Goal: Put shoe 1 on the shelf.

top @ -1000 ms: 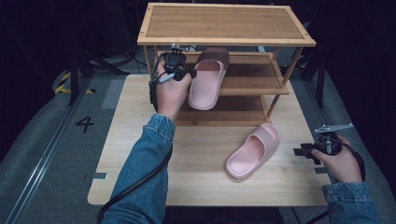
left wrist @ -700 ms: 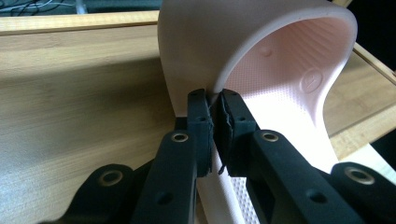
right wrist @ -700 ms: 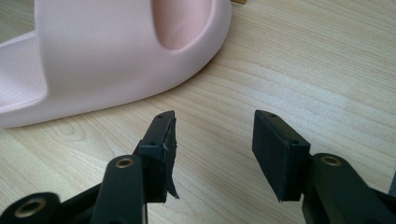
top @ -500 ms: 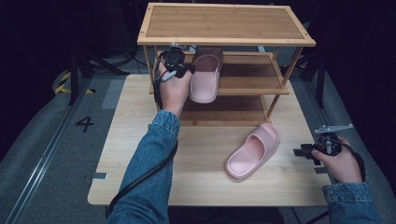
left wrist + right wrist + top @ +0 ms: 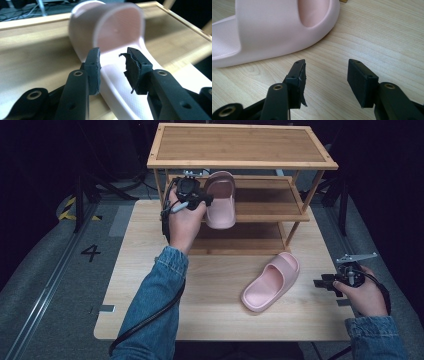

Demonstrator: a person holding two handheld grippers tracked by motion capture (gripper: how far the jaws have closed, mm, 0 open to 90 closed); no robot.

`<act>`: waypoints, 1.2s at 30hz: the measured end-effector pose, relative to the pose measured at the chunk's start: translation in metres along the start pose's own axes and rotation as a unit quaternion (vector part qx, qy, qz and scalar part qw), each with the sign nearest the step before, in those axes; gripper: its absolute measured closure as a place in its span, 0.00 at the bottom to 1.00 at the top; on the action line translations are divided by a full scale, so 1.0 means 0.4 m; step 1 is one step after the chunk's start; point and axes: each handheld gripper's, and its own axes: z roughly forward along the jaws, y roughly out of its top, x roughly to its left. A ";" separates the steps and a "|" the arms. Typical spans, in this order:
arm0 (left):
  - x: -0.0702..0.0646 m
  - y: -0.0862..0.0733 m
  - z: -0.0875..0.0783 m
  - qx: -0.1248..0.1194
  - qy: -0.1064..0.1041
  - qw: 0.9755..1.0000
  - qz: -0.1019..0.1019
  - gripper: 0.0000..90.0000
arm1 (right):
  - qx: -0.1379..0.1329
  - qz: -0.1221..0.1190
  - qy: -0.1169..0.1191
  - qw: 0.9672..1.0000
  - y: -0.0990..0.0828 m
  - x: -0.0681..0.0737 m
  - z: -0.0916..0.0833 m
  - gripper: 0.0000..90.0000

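Seen from above: a pink slipper (image 5: 221, 200) resting on the middle shelf of a three-tier bamboo shoe rack (image 5: 240, 145), heel end overhanging the shelf's front edge, toe band pointing toward the back. Just beside its left edge, the left gripper (image 5: 200, 200), held up at shelf level by a hand in a denim sleeve. In the left gripper view, jaws just opened and now parted, the slipper's side wall (image 5: 112, 82) running between them, pads clear of it on both sides. Lying on the light wooden table (image 5: 150, 270) in front of the rack, a second pink slipper (image 5: 271, 281), sole down, angled toward the right. Near the table's right edge, the right gripper (image 5: 320, 283), low and level, jaws spread wide and empty, second slipper (image 5: 274, 32) close ahead but untouched.
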 end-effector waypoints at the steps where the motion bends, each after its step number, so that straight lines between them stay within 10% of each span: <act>1: 0.000 0.000 0.000 0.000 0.000 1.000 0.000 0.72 | 0.000 0.000 0.000 1.000 0.000 0.000 0.000 0.56; 16: -0.116 -0.114 -0.085 0.071 -0.076 0.992 0.071 0.81 | 0.004 -0.004 -0.002 1.000 0.004 0.012 0.003 0.56; 36: -0.098 -0.083 0.022 0.072 -0.039 0.994 0.071 0.94 | 0.005 -0.005 -0.001 1.000 0.003 0.012 0.005 0.56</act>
